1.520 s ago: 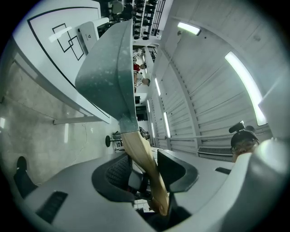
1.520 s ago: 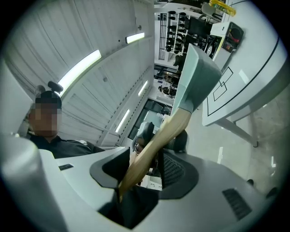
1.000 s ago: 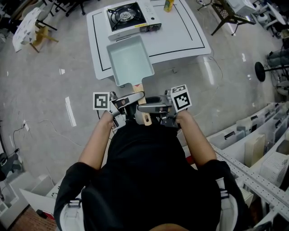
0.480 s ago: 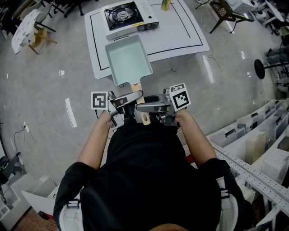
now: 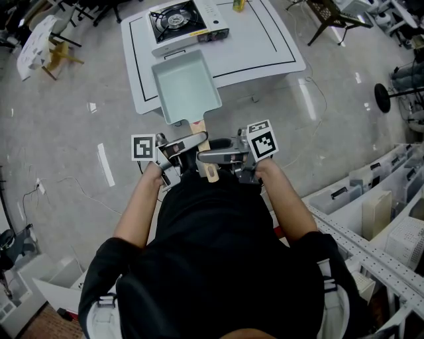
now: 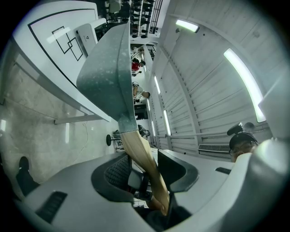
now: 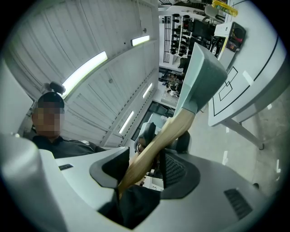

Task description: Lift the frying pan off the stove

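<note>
The person is holding the frying pan (image 5: 187,86) with both tools, close in front of the body. The left gripper (image 5: 190,145) is clenching on the wooden handle (image 5: 204,149) from the left side, and the right gripper (image 5: 217,157) is clenching on the same handle from the right side, a little nearer to the handle's end.

In the left gripper view, the left gripper (image 6: 145,170) is pressing its two jaws against the pale handle (image 6: 142,158), which is passing slantwise between them. The grey pan (image 6: 106,68) is showing edge-on above them.

In the right gripper view, the right gripper (image 7: 142,165) is likewise squeezing the handle (image 7: 158,145) between its jaws, and the pan (image 7: 204,77) is rising up and to the right.

The pan is rectangular and light green-grey inside. It is hanging in the air, carried only by its handle. In the head view its body is lying over the near edge of the white table (image 5: 265,46), toward the near-left corner.

It is not touching the stove (image 5: 187,22), which is sitting at the far-left part of the tabletop. The burner of the stove is showing bare.

A small yellow thing (image 5: 239,5) is standing at the far edge of the tabletop, beside the stove.
</note>
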`<act>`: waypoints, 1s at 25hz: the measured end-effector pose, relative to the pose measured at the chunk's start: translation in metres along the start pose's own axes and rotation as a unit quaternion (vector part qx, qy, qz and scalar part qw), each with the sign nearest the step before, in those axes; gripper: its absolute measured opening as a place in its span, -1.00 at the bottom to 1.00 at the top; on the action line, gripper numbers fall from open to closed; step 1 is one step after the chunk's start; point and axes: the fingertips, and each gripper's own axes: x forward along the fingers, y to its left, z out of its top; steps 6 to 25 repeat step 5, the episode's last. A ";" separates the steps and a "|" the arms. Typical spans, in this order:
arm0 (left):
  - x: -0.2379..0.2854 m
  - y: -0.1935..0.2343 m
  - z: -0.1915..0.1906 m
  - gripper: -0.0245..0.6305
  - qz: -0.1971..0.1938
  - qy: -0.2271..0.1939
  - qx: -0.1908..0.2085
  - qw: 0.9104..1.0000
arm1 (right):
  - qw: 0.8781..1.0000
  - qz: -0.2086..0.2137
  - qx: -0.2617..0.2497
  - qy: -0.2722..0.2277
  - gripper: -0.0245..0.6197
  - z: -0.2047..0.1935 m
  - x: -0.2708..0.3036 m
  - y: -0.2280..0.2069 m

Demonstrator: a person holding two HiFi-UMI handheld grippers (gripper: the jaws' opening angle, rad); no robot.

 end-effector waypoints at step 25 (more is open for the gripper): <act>0.002 0.004 -0.001 -0.38 0.007 -0.008 -0.010 1.000 | 1.000 0.005 0.005 0.000 -0.28 0.000 -0.004 -0.001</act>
